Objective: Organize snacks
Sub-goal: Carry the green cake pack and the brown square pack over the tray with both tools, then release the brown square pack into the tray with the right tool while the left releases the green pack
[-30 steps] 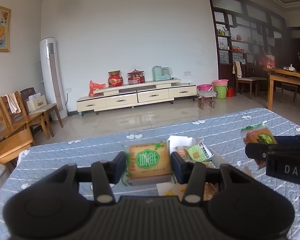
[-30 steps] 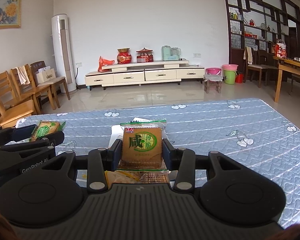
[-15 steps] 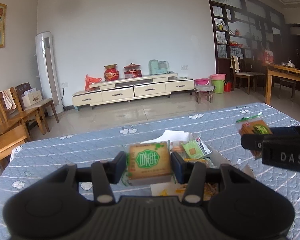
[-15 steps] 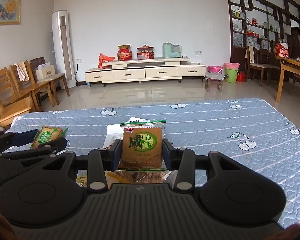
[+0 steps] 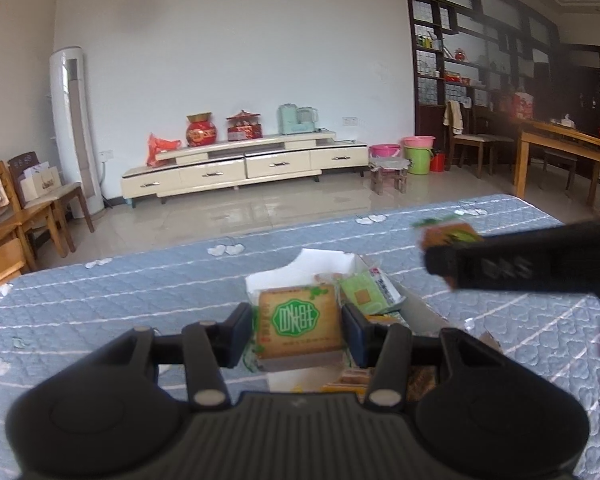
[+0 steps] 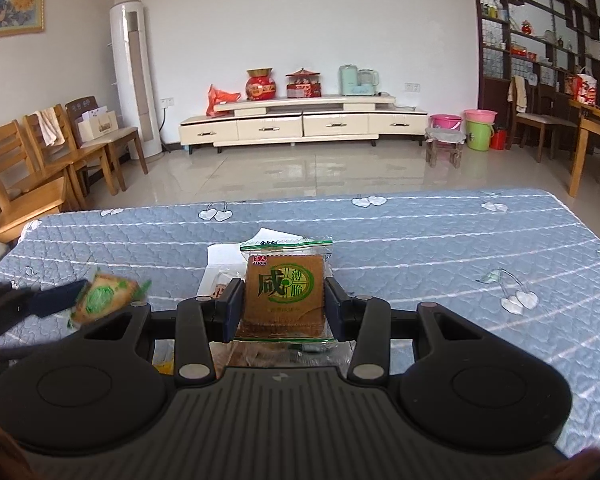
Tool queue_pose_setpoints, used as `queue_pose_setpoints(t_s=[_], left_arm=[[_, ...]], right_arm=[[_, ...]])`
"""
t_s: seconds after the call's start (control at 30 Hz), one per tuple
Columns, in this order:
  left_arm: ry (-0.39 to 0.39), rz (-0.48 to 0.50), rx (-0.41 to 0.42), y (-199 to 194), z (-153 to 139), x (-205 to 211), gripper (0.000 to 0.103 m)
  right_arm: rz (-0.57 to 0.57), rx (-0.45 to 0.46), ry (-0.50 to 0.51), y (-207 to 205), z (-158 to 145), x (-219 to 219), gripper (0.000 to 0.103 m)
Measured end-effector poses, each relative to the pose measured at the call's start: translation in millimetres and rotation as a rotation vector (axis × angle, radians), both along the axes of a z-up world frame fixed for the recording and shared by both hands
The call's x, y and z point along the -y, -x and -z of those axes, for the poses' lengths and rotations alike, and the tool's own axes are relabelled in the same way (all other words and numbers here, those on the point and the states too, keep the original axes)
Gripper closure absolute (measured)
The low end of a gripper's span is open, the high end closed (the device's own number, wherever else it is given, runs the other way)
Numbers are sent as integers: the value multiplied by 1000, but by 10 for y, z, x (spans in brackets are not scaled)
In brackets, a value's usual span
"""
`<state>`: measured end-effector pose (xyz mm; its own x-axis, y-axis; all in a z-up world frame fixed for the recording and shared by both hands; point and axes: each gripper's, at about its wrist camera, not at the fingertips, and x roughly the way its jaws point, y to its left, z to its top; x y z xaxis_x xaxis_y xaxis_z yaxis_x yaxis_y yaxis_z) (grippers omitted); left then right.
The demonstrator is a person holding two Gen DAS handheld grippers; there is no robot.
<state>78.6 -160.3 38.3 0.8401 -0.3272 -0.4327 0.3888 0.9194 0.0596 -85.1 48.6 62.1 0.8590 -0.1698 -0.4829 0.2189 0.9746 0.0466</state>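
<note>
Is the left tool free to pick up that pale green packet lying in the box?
Probably not yet: the left tool is already shut on a cracker packet. The pale green packet lies uncovered just beyond it in the white box.

two grippers, two held cracker packets, one open box of snacks, two buckets at 1 o'clock

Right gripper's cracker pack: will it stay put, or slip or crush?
The cracker pack is squeezed side to side in the right gripper and keeps its square shape, so it is probably fairly stiff. Its glossy film may be slippery. The crackers inside look thin, so a harder squeeze would likely snap them.
</note>
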Motion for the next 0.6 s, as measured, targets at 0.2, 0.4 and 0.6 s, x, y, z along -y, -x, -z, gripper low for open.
queue_pose_setpoints(t_s=[0.2,0.4,0.6], left_arm=[[32,83,-45,-7,92,85,55],[74,159,-87,-31,161,122,49],[69,139,-80,51,125,42,43]], right_arm=[[-30,-30,-32,-306,31,78,51],[-72,-18,-65,-491,36,73,28],[-28,17,-36,-245,-23,20,7]])
